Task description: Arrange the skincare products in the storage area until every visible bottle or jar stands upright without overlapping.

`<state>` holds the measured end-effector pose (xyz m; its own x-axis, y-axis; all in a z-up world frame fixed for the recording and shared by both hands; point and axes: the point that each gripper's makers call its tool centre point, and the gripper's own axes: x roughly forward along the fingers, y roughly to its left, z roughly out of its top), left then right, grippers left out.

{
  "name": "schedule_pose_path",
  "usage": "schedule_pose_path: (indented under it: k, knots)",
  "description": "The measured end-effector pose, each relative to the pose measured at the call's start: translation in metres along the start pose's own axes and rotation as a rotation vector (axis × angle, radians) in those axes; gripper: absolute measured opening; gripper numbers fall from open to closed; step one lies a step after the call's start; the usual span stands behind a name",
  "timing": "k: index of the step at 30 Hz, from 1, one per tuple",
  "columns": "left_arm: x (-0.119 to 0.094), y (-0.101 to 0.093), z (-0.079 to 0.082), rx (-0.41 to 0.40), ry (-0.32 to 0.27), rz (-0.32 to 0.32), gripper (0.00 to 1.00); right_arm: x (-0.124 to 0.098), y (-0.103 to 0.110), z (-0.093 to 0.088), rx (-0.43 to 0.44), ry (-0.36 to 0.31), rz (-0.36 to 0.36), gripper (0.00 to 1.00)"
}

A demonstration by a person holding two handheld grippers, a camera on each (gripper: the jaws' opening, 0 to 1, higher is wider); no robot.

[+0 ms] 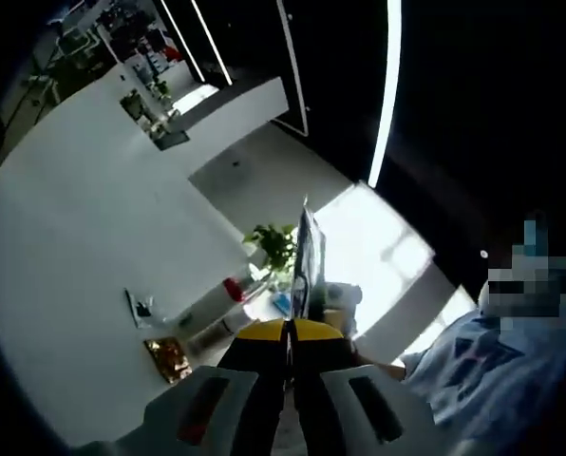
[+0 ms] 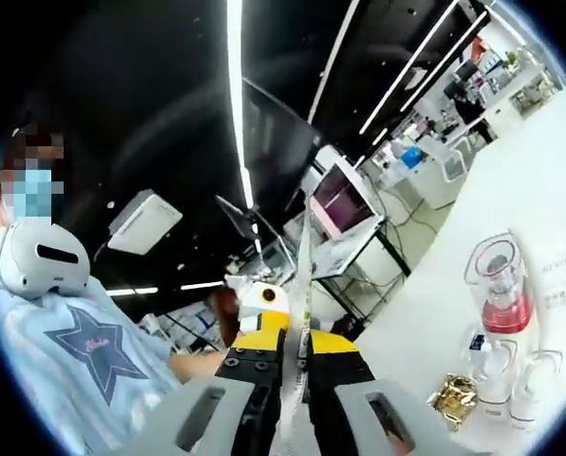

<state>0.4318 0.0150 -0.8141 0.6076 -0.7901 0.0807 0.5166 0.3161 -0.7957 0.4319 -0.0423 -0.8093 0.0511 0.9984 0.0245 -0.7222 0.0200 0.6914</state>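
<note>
The left gripper (image 1: 289,356) rose from the bottom of the left gripper view with its jaws pressed together — no gap showed between the yellow-capped tips. The right gripper (image 2: 295,366) stood likewise in the right gripper view, jaws closed flat against each other, nothing visibly clamped between them. A person in a pale blue shirt (image 2: 93,366) with a star print appeared beside each gripper — torso only.

Left gripper (image 1: 290,334) fingers pressed together, raised over white table (image 1: 65,285).
</note>
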Motion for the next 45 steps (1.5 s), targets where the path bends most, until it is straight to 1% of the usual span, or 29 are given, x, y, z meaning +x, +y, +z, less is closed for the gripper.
schedule_pose_path:
  k: [2, 4, 5, 9, 11, 14, 15, 16, 18, 19, 20, 22, 23, 25, 28, 30, 31, 32, 33, 35, 37, 38, 40, 41, 42, 43, 45]
  knots:
    - [0.001, 0.001, -0.001, 0.005, 0.009, 0.005, 0.00, -0.001, -0.002, -0.001, -0.010, 0.010, -0.015, 0.02]
    - [0.000, 0.007, 0.002, 0.019, -0.004, 0.035, 0.00, 0.001, -0.001, -0.003, -0.063, 0.031, -0.014, 0.03]
    - [-0.001, 0.010, 0.004, 0.024, -0.011, 0.053, 0.00, 0.002, -0.001, -0.004, -0.073, 0.034, -0.010, 0.03]
    - [-0.001, 0.011, 0.007, 0.004, -0.011, 0.053, 0.00, 0.004, -0.013, -0.009, -0.088, 0.052, -0.058, 0.05]
    - [0.000, 0.011, 0.006, 0.012, -0.004, 0.052, 0.00, 0.003, -0.014, -0.009, -0.092, 0.052, -0.058, 0.05]
    - [0.002, 0.010, 0.004, 0.014, 0.012, 0.033, 0.00, -0.001, -0.015, -0.006, -0.067, 0.044, -0.050, 0.00]
    - [0.003, 0.011, 0.002, 0.015, 0.028, 0.029, 0.00, -0.003, -0.010, -0.004, -0.048, 0.039, -0.022, 0.00]
    - [0.003, 0.012, 0.001, 0.021, 0.030, 0.025, 0.00, -0.004, -0.009, -0.003, -0.054, 0.037, -0.017, 0.00]
    - [0.004, 0.010, 0.000, 0.012, 0.026, 0.007, 0.00, -0.005, -0.007, -0.004, -0.105, 0.039, -0.025, 0.00]
    - [0.005, 0.008, -0.001, 0.006, 0.024, -0.006, 0.00, -0.005, -0.006, -0.005, -0.103, 0.040, -0.022, 0.00]
    - [0.007, 0.003, -0.001, 0.008, 0.026, -0.037, 0.01, -0.005, -0.002, -0.008, -0.091, 0.057, 0.003, 0.00]
    - [0.011, -0.003, -0.005, 0.005, 0.050, -0.061, 0.03, -0.004, 0.001, -0.009, -0.093, 0.065, 0.018, 0.00]
    - [0.012, -0.004, -0.006, 0.012, 0.056, -0.061, 0.03, -0.004, 0.002, -0.010, -0.098, 0.067, 0.024, 0.00]
    - [0.015, -0.005, -0.009, 0.031, 0.071, -0.059, 0.01, -0.004, 0.004, -0.011, -0.100, 0.074, 0.036, 0.00]
    - [0.018, -0.003, -0.012, 0.046, 0.097, -0.041, 0.00, -0.006, 0.002, -0.012, -0.107, 0.082, 0.022, 0.00]
    - [0.018, 0.001, -0.016, 0.060, 0.129, -0.015, 0.00, -0.007, 0.001, -0.013, -0.106, 0.089, 0.004, 0.00]
    - [0.018, 0.000, -0.019, 0.077, 0.158, -0.018, 0.00, -0.009, -0.003, -0.009, -0.126, 0.067, -0.019, 0.00]
    - [0.019, -0.001, -0.022, 0.088, 0.175, -0.022, 0.00, -0.009, -0.006, -0.005, -0.139, 0.042, -0.030, 0.00]
    - [0.020, -0.005, -0.027, 0.081, 0.199, -0.036, 0.00, -0.010, -0.008, -0.001, -0.137, 0.020, -0.039, 0.00]
    - [0.021, -0.005, -0.030, 0.085, 0.211, -0.038, 0.00, -0.011, -0.009, 0.001, -0.117, 0.014, -0.035, 0.00]
    - [0.022, -0.005, -0.032, 0.091, 0.223, -0.039, 0.00, -0.010, -0.004, 0.000, -0.052, 0.014, 0.004, 0.00]
    - [0.020, -0.006, -0.033, 0.081, 0.232, -0.043, 0.00, -0.011, -0.003, -0.001, -0.015, 0.020, 0.012, 0.00]
    - [0.021, -0.007, -0.030, 0.063, 0.233, -0.051, 0.00, -0.010, -0.003, 0.000, -0.046, 0.013, 0.007, 0.00]
    - [0.022, -0.007, -0.027, 0.078, 0.216, -0.046, 0.00, -0.010, -0.002, 0.000, -0.064, 0.014, 0.007, 0.00]
    - [0.024, -0.006, -0.021, 0.110, 0.183, -0.042, 0.00, -0.009, -0.002, -0.001, -0.068, 0.023, 0.009, 0.00]
    - [0.025, -0.005, -0.018, 0.119, 0.166, -0.032, 0.02, -0.008, -0.002, -0.007, -0.064, 0.057, 0.007, 0.00]
    - [0.027, -0.008, -0.015, 0.089, 0.165, -0.054, 0.04, -0.006, -0.002, -0.012, -0.077, 0.078, 0.008, 0.00]
